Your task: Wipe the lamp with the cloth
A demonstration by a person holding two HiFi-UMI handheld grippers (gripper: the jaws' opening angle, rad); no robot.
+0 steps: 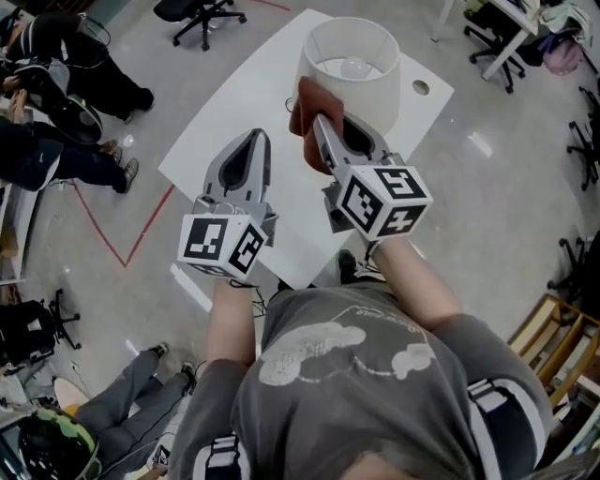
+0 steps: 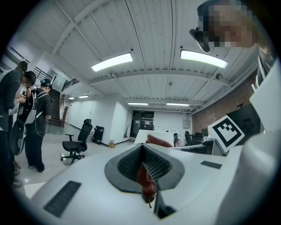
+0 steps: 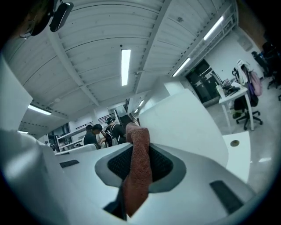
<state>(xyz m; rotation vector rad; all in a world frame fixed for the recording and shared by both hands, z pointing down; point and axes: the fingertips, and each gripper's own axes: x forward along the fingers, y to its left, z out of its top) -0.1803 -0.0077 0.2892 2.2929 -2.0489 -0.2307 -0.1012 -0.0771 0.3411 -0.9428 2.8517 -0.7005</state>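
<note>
The reddish-brown cloth (image 1: 306, 112) is pressed against the left outer side of the lamp (image 1: 366, 80), whose white shade stands upright on the white desk (image 1: 239, 103) with its bulb (image 1: 353, 66) showing through the open top. The right tongs (image 1: 321, 127) pinch the cloth: in the right gripper view it runs as a folded strip up between the pressed-together jaws and sticks out past their tips, with the shade just behind it. The left tongs (image 1: 255, 139) hover over the desk to the left of the lamp, apart from it. Their jaws are pressed together, and in the left gripper view a small red scrap (image 2: 146, 182) is caught low between them; what it is I cannot tell. Beyond the desk stands an office chair (image 1: 202, 14), and people (image 1: 56, 103) sit at the left.
</note>
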